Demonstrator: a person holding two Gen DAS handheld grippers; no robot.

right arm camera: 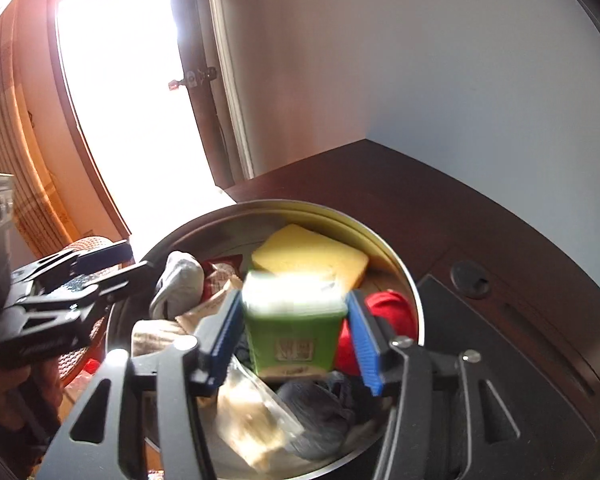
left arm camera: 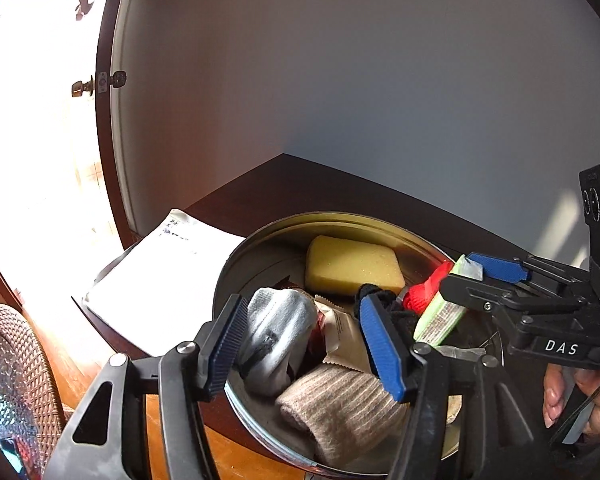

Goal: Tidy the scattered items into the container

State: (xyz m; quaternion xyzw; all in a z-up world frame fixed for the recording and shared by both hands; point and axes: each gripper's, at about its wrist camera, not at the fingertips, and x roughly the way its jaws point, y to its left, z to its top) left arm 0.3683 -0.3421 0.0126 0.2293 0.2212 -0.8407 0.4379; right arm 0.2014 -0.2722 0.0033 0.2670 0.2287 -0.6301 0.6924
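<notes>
Dark wood desk carries everything, with the wall corner at its far edge. Sheet of white paper lies at the desk's left edge, partly under the round metal tin. The tin sits mid-desk toward the near edge and is already well filled: yellow sponge against the far wall of the tin, beige knit sock at the near rim, grey-white sock on the left side, tan wrapper in the middle, red cloth on the right side, dark bundle near the front. Right gripper is clamped on a green packet, held above the tin's right half, over the red cloth, not touching the contents as far as I can tell. From the left wrist view the packet's long axis runs near-to-far, tilted up toward the far side. Left gripper hangs over the tin's left-centre with fingers apart, gripping nothing. Key relation: packet is already inside the rim line, directly over the pile, so the drop looks like straight down and release. Right hand owns it; left should stay clear. Motion blur on the packet, so exact height is uncertain.
</notes>
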